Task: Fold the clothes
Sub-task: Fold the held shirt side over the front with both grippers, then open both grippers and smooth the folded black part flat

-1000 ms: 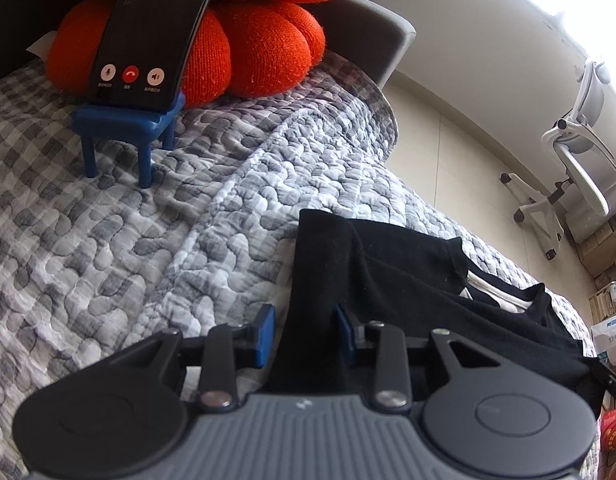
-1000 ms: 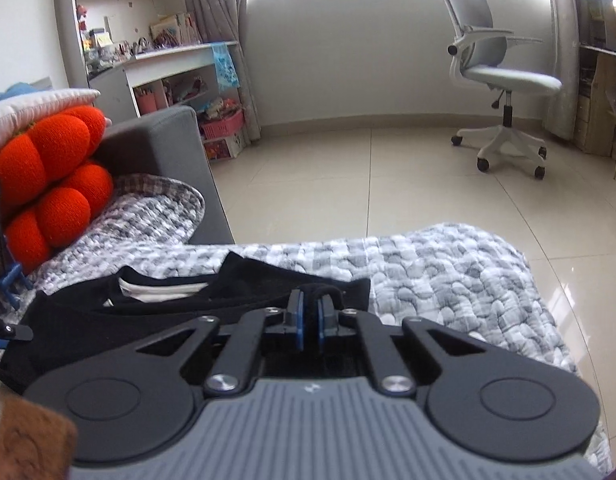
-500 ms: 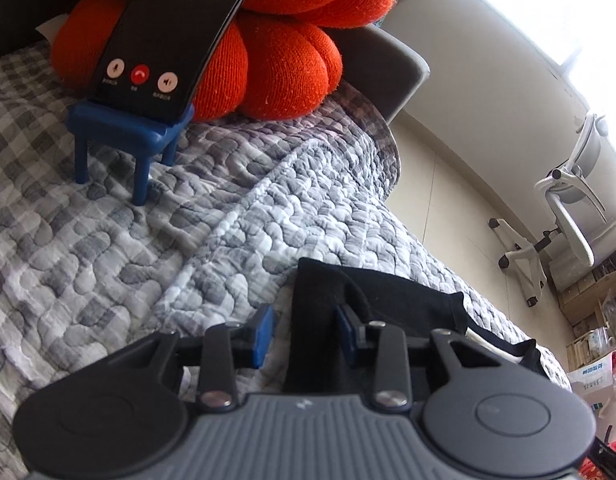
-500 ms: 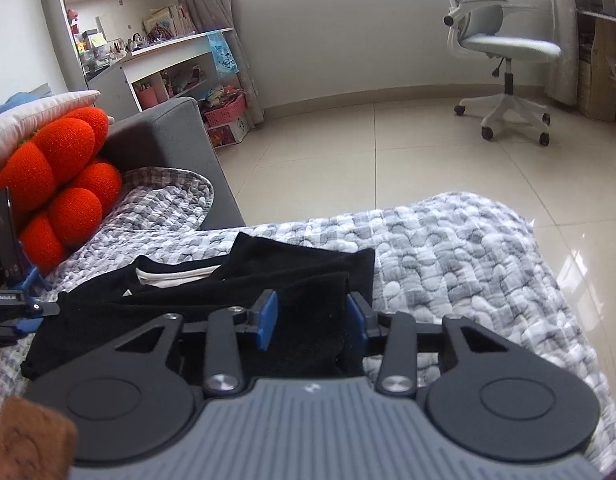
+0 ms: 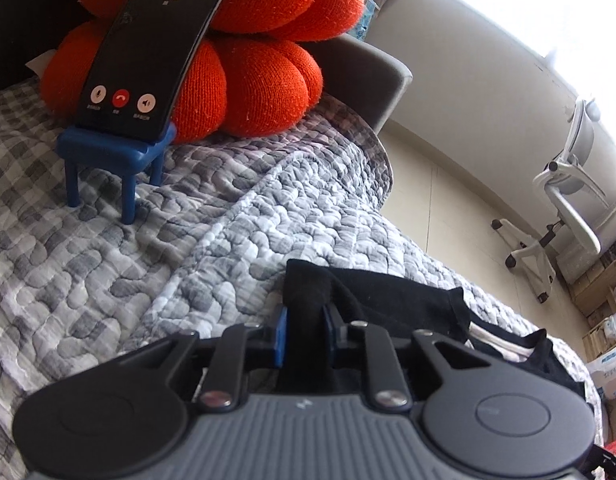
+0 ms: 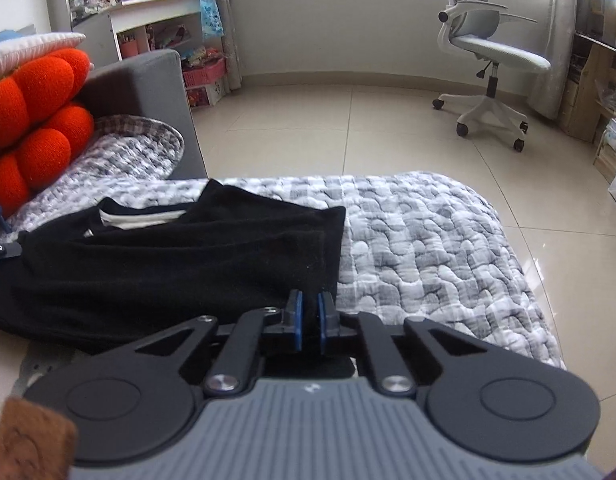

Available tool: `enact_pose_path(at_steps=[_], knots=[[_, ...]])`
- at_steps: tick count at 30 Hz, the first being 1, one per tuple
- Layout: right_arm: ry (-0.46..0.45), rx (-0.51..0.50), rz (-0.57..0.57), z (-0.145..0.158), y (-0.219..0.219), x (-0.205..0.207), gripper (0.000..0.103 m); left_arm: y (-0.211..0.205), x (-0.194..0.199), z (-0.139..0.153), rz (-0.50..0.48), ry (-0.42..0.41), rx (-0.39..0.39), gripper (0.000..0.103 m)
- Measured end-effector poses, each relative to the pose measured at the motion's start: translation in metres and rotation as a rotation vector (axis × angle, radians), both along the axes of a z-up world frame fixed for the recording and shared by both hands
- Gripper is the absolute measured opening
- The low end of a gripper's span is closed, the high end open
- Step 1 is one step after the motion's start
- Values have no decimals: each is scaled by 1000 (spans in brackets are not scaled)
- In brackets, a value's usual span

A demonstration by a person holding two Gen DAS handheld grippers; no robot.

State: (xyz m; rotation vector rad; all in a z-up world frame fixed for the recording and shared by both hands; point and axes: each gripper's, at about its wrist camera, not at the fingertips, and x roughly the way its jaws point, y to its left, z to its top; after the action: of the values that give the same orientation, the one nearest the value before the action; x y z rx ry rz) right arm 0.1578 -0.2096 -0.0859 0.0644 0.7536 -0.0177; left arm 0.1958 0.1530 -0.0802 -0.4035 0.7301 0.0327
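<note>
Both wrist views look low along the quilt (image 5: 228, 240), sharing the black garment (image 6: 168, 264).

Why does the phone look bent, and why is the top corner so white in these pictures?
Left wrist view: the fisheye lens bows the phone on its blue stand, and window light washes out the upper right. Right wrist view: the floor curves too, a brown blur sits too close to focus, and the black garment shows little detail.
</note>
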Motion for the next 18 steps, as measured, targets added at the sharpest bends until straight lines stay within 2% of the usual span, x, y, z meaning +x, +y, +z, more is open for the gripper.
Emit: enact_pose_path(at_steps=[3, 5, 7, 9, 13, 18], knots=[[2, -14, 3, -3, 1, 0, 10, -4, -3, 5, -15, 2, 50, 24], [-12, -20, 8, 3, 3, -1, 13, -5, -8, 12, -11, -4, 87, 35], [-54, -26, 4, 10, 6, -5, 20, -5, -15, 21, -12, -25, 113, 35], [-90, -22, 19, 17, 11, -8, 38, -8, -24, 31, -28, -55, 122, 36], [-143, 45, 102, 27, 31, -9, 42, -34, -41, 40, -138, -92, 149, 36], [-105, 107, 221, 15, 73, -2, 42, -86, -56, 32, -374, -98, 211, 36]])
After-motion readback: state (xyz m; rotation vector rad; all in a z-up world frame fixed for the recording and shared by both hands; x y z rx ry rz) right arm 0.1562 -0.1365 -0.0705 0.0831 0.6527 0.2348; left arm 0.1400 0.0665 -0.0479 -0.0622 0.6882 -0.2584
